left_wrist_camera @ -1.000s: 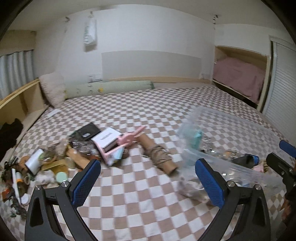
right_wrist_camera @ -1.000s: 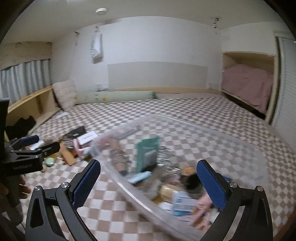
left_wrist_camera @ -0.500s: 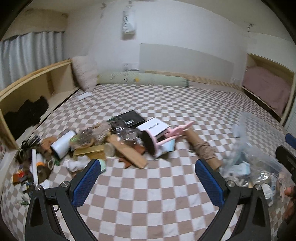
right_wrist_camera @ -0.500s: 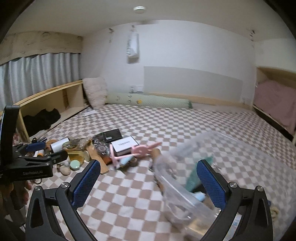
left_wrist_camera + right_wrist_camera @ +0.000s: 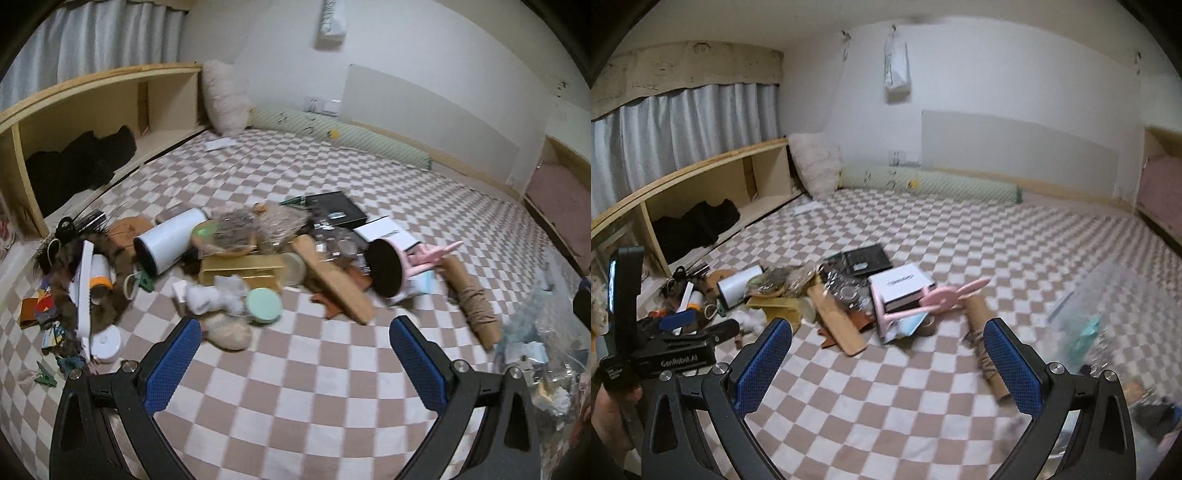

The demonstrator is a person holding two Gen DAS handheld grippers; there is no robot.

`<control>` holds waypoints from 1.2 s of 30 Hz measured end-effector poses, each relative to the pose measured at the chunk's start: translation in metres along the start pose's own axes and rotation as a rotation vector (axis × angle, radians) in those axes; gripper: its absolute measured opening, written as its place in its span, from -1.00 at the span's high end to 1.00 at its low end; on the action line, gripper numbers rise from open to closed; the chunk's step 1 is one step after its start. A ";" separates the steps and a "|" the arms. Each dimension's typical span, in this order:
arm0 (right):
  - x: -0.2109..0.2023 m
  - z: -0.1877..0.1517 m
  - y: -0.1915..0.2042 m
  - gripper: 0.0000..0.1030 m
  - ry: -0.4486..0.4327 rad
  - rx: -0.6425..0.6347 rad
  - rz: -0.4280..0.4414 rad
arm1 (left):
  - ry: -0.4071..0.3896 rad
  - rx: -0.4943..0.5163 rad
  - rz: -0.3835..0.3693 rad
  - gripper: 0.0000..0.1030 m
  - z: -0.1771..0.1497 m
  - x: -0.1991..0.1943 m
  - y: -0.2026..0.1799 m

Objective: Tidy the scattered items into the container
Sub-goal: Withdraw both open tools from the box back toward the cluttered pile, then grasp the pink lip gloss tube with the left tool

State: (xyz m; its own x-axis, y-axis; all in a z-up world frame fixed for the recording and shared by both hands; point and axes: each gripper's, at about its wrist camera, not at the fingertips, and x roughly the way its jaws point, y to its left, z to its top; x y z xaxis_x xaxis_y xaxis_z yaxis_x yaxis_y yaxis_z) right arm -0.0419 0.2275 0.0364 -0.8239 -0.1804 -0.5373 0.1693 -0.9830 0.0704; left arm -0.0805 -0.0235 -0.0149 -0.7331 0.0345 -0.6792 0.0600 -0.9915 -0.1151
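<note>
Left gripper (image 5: 295,354) spread wide, empty, over bare checkered bedding (image 5: 303,398) near the pile (image 5: 236,258). Right gripper (image 5: 888,354) likewise wide and empty, low over the same bedding.

Scattered across the middle and left, seen from the left wrist: white cylinder (image 5: 168,242) on its side with dark open end toward the camera; gold box (image 5: 242,269) just right of it; mint lid (image 5: 263,305) near, flat on the cloth; white wad (image 5: 210,295) touching the lid's left edge; beige lump (image 5: 227,334) nearest, just beside the left blue pad (image 5: 173,365). Wooden paddle (image 5: 332,282) slanting toward near right. Pink stand (image 5: 399,264) tipped over, dark disc facing the camera, beside white box (image 5: 388,234); black case (image 5: 334,209) farther back. Cardboard tube (image 5: 471,295) wound with twine, lying right of the stand, pointing toward the near right. Far left: tangle of dark fur, cards and clips (image 5: 62,288), small white puck (image 5: 107,341) at its near edge.

Container (image 5: 546,339) — clear plastic, blurred — at the right edge, already holding several things, too smeared to name; in the right wrist view also at the right (image 5: 1108,314), just beyond the tube (image 5: 982,332).

Left gripper body (image 5: 676,354) at the left edge of the right wrist view, held by a hand (image 5: 609,413).

Far back: green bolster (image 5: 931,184), fluffy pillow (image 5: 814,164), wooden shelf (image 5: 701,199) at left — dark cloth inside.
</note>
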 end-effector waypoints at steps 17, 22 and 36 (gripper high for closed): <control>0.079 -0.065 0.002 -1.00 0.319 0.070 0.127 | 0.089 -0.059 0.035 -0.96 -0.016 0.070 0.067; 0.085 -0.068 -0.005 -1.00 0.347 0.093 0.133 | 0.124 0.000 0.125 -0.85 -0.017 0.102 0.065; 0.099 -0.076 -0.021 -0.84 0.426 0.164 0.172 | 0.197 -0.060 0.242 -0.07 -0.022 0.133 0.102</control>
State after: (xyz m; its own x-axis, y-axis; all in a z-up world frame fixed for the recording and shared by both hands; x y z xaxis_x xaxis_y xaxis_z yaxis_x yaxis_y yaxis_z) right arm -0.0860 0.2333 -0.0816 -0.4911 -0.3452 -0.7998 0.1681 -0.9384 0.3019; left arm -0.1572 -0.1171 -0.1333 -0.5479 -0.1720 -0.8186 0.2611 -0.9649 0.0280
